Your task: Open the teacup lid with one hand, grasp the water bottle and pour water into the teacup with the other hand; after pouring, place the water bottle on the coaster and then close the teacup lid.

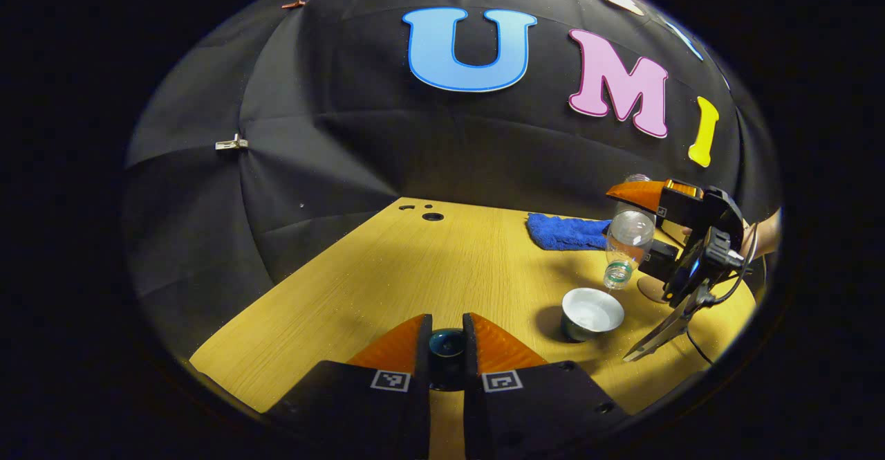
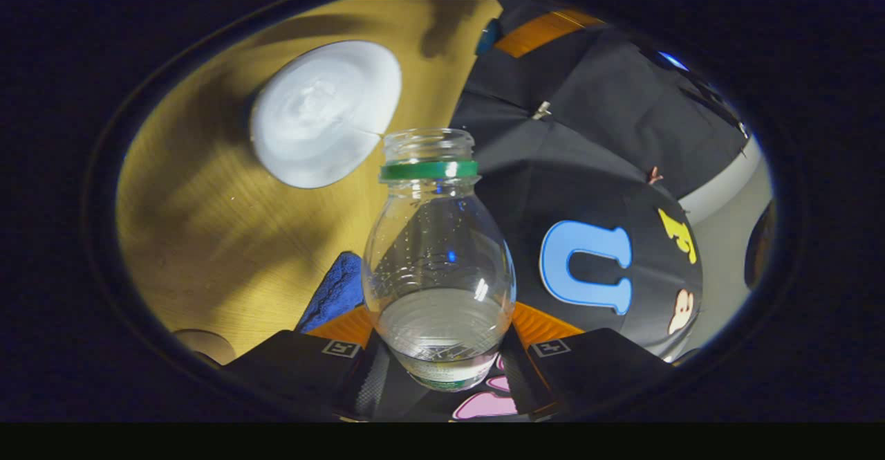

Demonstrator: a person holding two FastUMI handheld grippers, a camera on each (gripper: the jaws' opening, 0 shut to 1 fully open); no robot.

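From the left gripper view I see the teacup (image 1: 592, 313) on the surface (image 1: 387, 287), right of my left gripper (image 1: 446, 339), which holds the lid (image 1: 446, 344) between its jaws. The water bottle (image 1: 626, 244) hangs tilted above the teacup, mouth down. The cloth (image 1: 563, 232) lies behind, coaster (image 1: 652, 289) right of the teacup.

I see a wooden counter (image 1: 429, 266) with a few dark round holes (image 1: 432, 216) near its far edge. A crumpled blue cloth (image 1: 563, 232) lies on it by the back wall. From the right gripper view, the cloth's corner (image 2: 335, 290) shows too.
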